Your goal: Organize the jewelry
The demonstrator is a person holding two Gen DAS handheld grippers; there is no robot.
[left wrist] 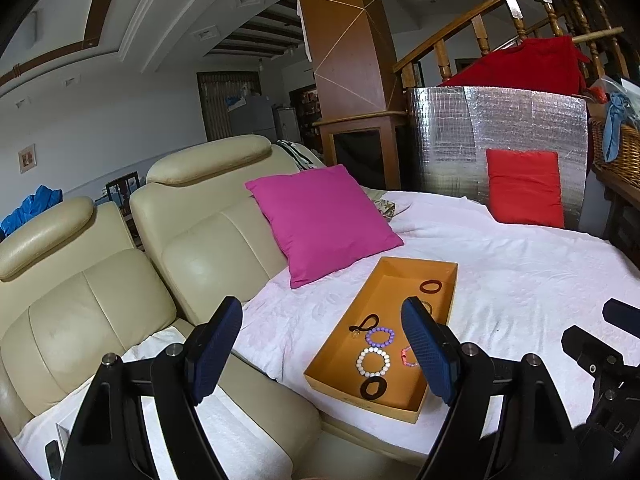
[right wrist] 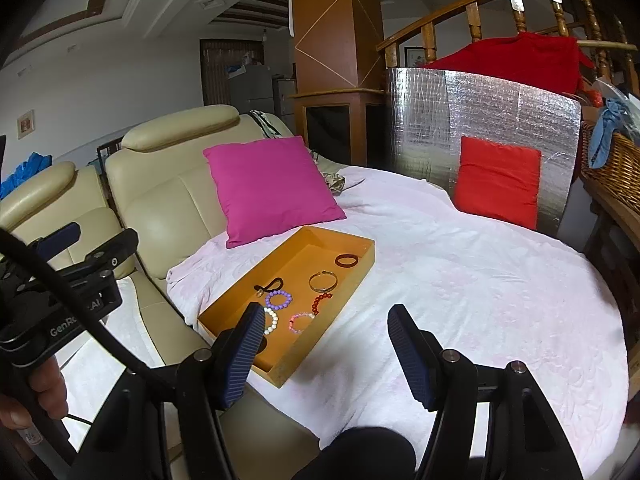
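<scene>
A shallow orange cardboard tray (left wrist: 444, 280) lies on a white textured bedspread (left wrist: 520, 280), its near short end close to the cover's edge beside the sofa. Inside it the jewelry is spread loosely: a purple bead bracelet (left wrist: 380, 337), a white bead bracelet (left wrist: 373, 361) just nearer, a flat black ring (left wrist: 372, 387) by the near wall, a black looped cord (left wrist: 363, 324), a pink translucent bracelet (left wrist: 407, 356) partly behind a finger, and a dark maroon band (left wrist: 430, 286) toward the far end. The right wrist view also shows a thin metal bangle (right wrist: 322, 281) and a red bead strand (right wrist: 321, 302) near the tray's right wall.

The left gripper (left wrist: 320, 356) hangs above the tray's near-left side with its blue ribbed fingers (left wrist: 216, 352) wide apart, holding nothing. The right gripper (right wrist: 324, 354) is likewise spread and empty, over the bedspread just right of the tray's near corner.

A magenta square cushion (left wrist: 324, 220) leans against the cream leather sofa (left wrist: 80, 308) just beyond the tray's far end. A red cushion (left wrist: 524, 188) rests against a silver foil panel (left wrist: 460, 140) at the bed's far edge, well apart from the tray. To the tray's right the cover runs bare to its rounded rim. A wicker basket (left wrist: 616, 152) sits at the far right, below a wooden stair railing (left wrist: 480, 28).
</scene>
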